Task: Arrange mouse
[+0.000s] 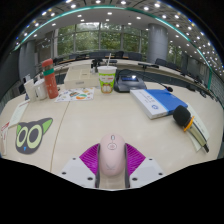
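Note:
A pale pink computer mouse (112, 155) sits between my two fingers, its nose pointing forward over the beige table (90, 118). The magenta pads (90, 158) press against both of its sides. My gripper (112, 160) is shut on the mouse. The rear of the mouse is hidden between the fingers. I cannot tell whether the mouse rests on the table or hangs just above it.
A mouse mat with a cat face (33, 133) lies at the left. Beyond are a red bottle (49, 79), a cup (107, 80), a laptop (130, 80), a blue-and-white book (160, 101) and a dark object (182, 117) at the right.

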Demonstrator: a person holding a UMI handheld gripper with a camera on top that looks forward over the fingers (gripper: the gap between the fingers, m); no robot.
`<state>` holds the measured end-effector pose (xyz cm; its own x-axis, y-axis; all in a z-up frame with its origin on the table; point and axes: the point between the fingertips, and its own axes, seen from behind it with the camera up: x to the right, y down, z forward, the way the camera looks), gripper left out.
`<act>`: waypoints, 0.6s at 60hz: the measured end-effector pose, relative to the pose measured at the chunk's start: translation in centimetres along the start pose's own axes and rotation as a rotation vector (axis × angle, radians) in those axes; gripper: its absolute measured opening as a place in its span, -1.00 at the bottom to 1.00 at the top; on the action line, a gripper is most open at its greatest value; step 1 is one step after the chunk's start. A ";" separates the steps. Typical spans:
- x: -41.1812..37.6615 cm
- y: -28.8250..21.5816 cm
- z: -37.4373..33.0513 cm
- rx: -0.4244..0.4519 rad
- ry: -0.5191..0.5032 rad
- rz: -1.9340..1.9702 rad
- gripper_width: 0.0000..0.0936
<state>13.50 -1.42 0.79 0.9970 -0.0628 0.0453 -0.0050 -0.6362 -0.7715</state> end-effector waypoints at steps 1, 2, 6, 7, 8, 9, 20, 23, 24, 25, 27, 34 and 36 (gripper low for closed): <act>-0.1 -0.6 -0.4 0.012 0.003 0.004 -0.30; -0.4 -1.3 -0.9 0.024 0.002 0.006 -0.30; -1.7 -4.4 -2.8 0.079 -0.009 0.018 -0.30; -2.2 -5.2 -3.3 0.093 -0.015 0.018 -0.30; -2.9 -6.1 -3.9 0.105 -0.020 0.018 -0.30; -3.5 -7.1 -4.5 0.122 -0.024 0.020 -0.30; -14.0 -14.1 -8.7 0.228 -0.109 -0.021 -0.30; -17.6 -13.9 -8.7 0.224 -0.142 -0.034 -0.30; -18.8 -13.7 -8.5 0.216 -0.152 -0.041 -0.30; -19.9 -13.3 -8.3 0.208 -0.160 -0.046 -0.30; -22.3 -12.5 -7.8 0.189 -0.176 -0.057 -0.30; -28.4 -8.1 -5.0 0.106 -0.208 -0.099 -0.30; -29.7 -6.7 -4.1 0.089 -0.215 -0.104 -0.30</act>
<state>-16.43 1.55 7.24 0.9853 0.1707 -0.0013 0.0959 -0.5597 -0.8231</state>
